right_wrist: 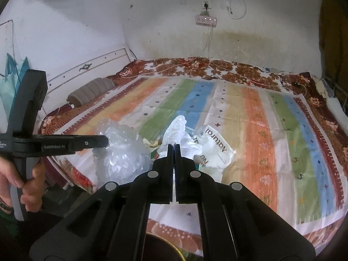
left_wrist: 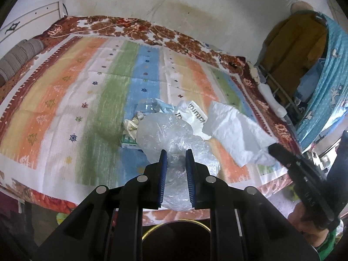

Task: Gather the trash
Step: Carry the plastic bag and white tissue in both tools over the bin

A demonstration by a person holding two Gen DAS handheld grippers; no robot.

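A pile of trash lies on the striped bedspread (left_wrist: 65,100). My left gripper (left_wrist: 175,153) is shut on a crumpled clear plastic bag (left_wrist: 165,134), which bulges ahead of the blue pads; it shows in the right wrist view (right_wrist: 121,150) too. My right gripper (right_wrist: 174,146) is shut on a white paper tissue (right_wrist: 176,130), held lifted; it shows in the left wrist view (left_wrist: 235,130) at that gripper's tip (left_wrist: 271,146). A white wrapper printed "Natural" (right_wrist: 217,145), a small green-and-white carton (left_wrist: 128,140) and crumpled scraps (left_wrist: 132,125) lie beneath.
A grey rolled pillow (right_wrist: 91,91) lies at the bed's head. Cables run across the bed's far edge (right_wrist: 174,69) from a wall power strip (right_wrist: 205,20). A rack with blue cloth (left_wrist: 322,91) stands right of the bed. A dark round bin with a gold rim (left_wrist: 176,226) sits below.
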